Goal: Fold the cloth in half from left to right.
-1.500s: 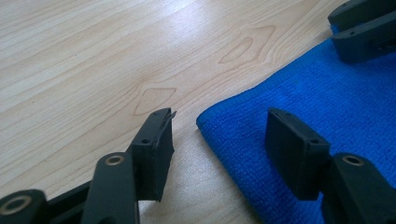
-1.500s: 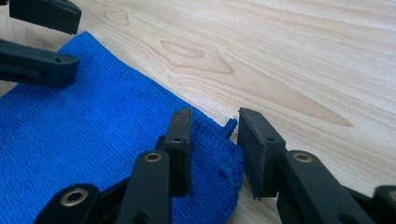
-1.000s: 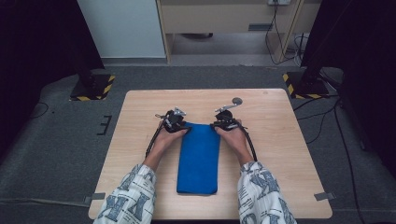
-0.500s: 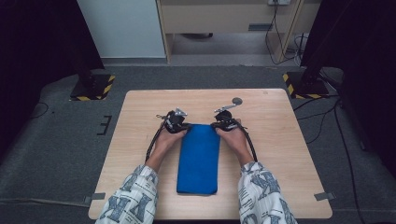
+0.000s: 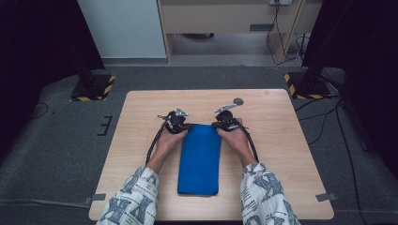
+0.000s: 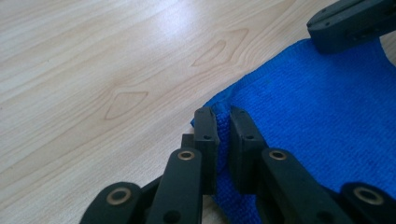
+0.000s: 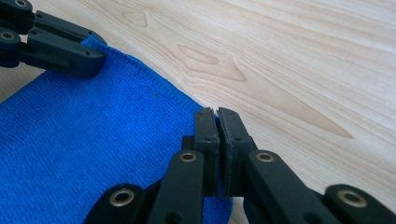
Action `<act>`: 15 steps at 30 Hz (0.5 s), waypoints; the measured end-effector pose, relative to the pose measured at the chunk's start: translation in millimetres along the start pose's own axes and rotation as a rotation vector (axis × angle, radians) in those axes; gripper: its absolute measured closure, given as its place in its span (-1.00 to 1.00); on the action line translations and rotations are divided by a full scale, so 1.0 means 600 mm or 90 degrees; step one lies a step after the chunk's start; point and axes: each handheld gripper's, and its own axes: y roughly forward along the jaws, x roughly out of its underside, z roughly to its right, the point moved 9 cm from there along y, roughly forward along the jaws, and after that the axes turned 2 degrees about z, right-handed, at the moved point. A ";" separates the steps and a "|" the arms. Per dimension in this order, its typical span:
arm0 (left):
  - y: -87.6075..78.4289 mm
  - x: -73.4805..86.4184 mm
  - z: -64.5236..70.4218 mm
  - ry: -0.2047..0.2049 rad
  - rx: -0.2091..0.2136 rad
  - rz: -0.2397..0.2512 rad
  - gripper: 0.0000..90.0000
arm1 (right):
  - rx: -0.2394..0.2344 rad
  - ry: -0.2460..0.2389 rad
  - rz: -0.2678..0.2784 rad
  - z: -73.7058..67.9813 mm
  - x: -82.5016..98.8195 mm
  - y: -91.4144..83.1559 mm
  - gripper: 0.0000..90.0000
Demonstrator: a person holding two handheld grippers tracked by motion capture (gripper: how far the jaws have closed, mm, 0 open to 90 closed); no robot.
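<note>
Left gripper (image 5: 174, 122) sits at the far-left corner of the blue cloth (image 5: 200, 158), jaws clamped on a thin pinch of the hem. The bite is shallow, so a quick lift could pull the corner free. The cloth lies folded in a long strip mid-table (image 5: 141, 112), between the forearms. Right gripper (image 5: 226, 122) is at the far-right corner, jaws pressed together; cloth seems caught between them, hard to confirm. Uneven lifting would skew the fold, or drag the near end across the wood.
</note>
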 end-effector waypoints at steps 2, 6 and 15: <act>-0.001 -0.003 0.002 0.003 0.000 0.001 0.85 | 0.001 -0.002 0.001 0.000 -0.001 -0.002 0.95; -0.005 -0.006 0.004 0.005 -0.002 0.003 0.86 | 0.002 -0.008 0.003 0.000 -0.004 -0.005 0.95; -0.015 -0.015 0.004 0.008 -0.010 0.012 0.86 | 0.001 -0.020 0.011 -0.004 -0.014 -0.009 0.95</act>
